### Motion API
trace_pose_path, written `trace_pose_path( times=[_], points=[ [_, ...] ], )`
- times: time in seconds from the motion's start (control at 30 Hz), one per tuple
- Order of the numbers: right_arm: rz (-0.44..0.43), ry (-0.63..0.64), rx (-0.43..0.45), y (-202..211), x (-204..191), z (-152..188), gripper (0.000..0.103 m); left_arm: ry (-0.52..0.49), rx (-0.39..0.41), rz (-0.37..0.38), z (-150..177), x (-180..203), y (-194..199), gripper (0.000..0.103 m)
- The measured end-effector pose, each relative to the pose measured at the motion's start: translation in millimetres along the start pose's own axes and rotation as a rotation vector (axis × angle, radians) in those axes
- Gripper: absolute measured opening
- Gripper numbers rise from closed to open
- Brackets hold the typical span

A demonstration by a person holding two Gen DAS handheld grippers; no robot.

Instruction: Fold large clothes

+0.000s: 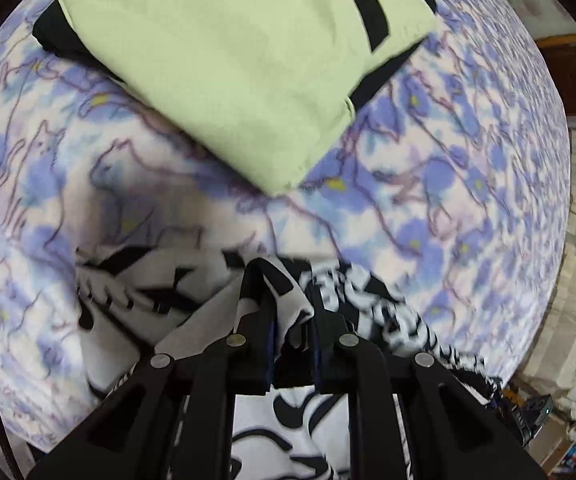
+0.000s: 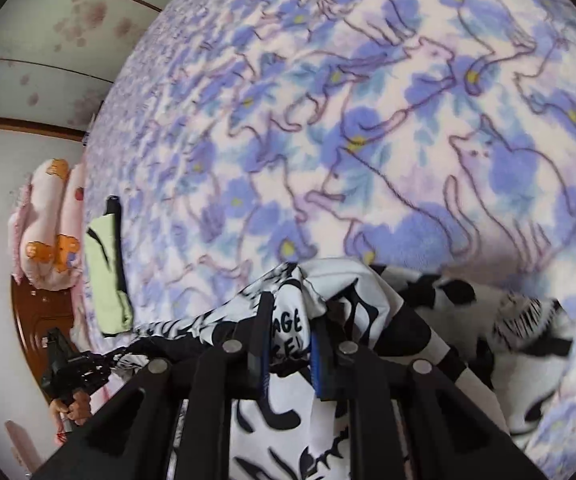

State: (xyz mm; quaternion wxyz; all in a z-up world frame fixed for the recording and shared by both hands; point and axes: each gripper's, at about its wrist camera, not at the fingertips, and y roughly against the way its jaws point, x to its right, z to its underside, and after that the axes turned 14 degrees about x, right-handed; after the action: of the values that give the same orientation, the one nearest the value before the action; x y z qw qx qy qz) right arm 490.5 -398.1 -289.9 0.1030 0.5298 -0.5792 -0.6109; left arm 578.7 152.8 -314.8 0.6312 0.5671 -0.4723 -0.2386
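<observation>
At the bottom centre of the frame, the left tool point(image 1: 294, 320) pinches a bunched fold of a black-and-white printed garment point(image 1: 136, 300), which spreads to the lower left and trails to the lower right. It lies on a bed cover point(image 1: 448, 184) patterned with blue flowers and outlined cats. In the upper middle sits a folded pale green garment point(image 1: 228, 60) with black trim, well apart from the tool.
</observation>
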Motion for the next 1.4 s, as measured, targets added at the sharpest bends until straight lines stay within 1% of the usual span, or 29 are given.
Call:
trace_pose_path(
  times=[0.17, 0.23, 0.3, 0.37, 0.43, 0.47, 0.53, 0.6, 0.63, 0.67, 0.7, 0.73, 0.77, 0.8, 0.87, 0.97, 1.07, 1.2, 1.27, 1.3, 1.33, 1.37, 1.4],
  points=[
    [0.016, -0.013, 0.005, -28, 11, 1, 0.014, -0.038, 0.080, -0.037, 1, 5, -24, 0.012],
    [0.017, -0.022, 0.010, -33, 15, 1, 0.015, -0.065, 0.110, -0.051, 2, 10, -28, 0.013],
    [0.021, -0.035, 0.001, -34, 17, 1, 0.015, -0.095, 0.166, -0.064, 1, 18, -25, 0.017],
    [0.036, -0.037, -0.005, -32, 14, -1, 0.016, -0.127, 0.213, -0.072, 1, 26, -18, 0.024],
    [0.064, -0.023, 0.008, -25, 5, -1, 0.019, -0.182, 0.264, -0.068, 2, 40, -4, 0.036],
    [0.079, -0.005, 0.016, -21, 0, -1, 0.020, -0.195, 0.288, -0.051, 4, 46, 4, 0.040],
    [0.111, 0.053, 0.038, -11, -14, 0, 0.023, -0.215, 0.334, 0.011, 7, 56, 22, 0.060],
    [0.135, 0.101, 0.061, -1, -25, 2, 0.027, -0.246, 0.385, 0.067, 12, 67, 42, 0.067],
    [0.147, 0.132, 0.081, 6, -31, 3, 0.033, -0.261, 0.402, 0.077, 13, 71, 49, 0.073],
    [0.161, 0.160, 0.103, 12, -36, 3, 0.041, -0.291, 0.431, 0.085, 17, 78, 60, 0.076],
    [0.177, 0.208, 0.145, 23, -44, 4, 0.046, -0.314, 0.450, 0.087, 20, 82, 68, 0.082],
    [0.191, 0.238, 0.172, 30, -49, 4, 0.058, -0.348, 0.472, 0.088, 26, 89, 78, 0.083],
    [0.221, 0.287, 0.219, 42, -58, 6, 0.064, -0.371, 0.482, 0.093, 30, 93, 85, 0.083],
    [0.231, 0.313, 0.246, 51, -64, 8, 0.065, -0.392, 0.490, 0.097, 36, 100, 90, 0.083],
    [0.218, 0.347, 0.274, 64, -72, 13, 0.065, -0.434, 0.499, 0.112, 51, 107, 104, 0.083],
    [0.161, 0.385, 0.292, 83, -84, 30, 0.065, -0.457, 0.481, 0.158, 80, 103, 120, 0.083],
    [0.084, 0.426, 0.310, 97, -96, 60, 0.065, -0.453, 0.447, 0.210, 113, 93, 128, 0.083],
    [-0.015, 0.452, 0.333, 103, -109, 115, 0.065, -0.426, 0.367, 0.276, 157, 77, 121, 0.083],
    [-0.068, 0.488, 0.328, 102, -111, 149, 0.064, -0.423, 0.338, 0.297, 183, 68, 118, 0.077],
    [-0.083, 0.502, 0.318, 101, -111, 163, 0.062, -0.430, 0.331, 0.305, 193, 66, 117, 0.072],
    [-0.096, 0.512, 0.302, 98, -112, 175, 0.056, -0.444, 0.327, 0.310, 208, 62, 116, 0.069],
    [-0.107, 0.517, 0.283, 96, -112, 186, 0.048, -0.453, 0.324, 0.311, 217, 60, 115, 0.067],
    [-0.120, 0.521, 0.259, 92, -113, 199, 0.043, -0.458, 0.316, 0.318, 226, 57, 113, 0.063]
  ],
)
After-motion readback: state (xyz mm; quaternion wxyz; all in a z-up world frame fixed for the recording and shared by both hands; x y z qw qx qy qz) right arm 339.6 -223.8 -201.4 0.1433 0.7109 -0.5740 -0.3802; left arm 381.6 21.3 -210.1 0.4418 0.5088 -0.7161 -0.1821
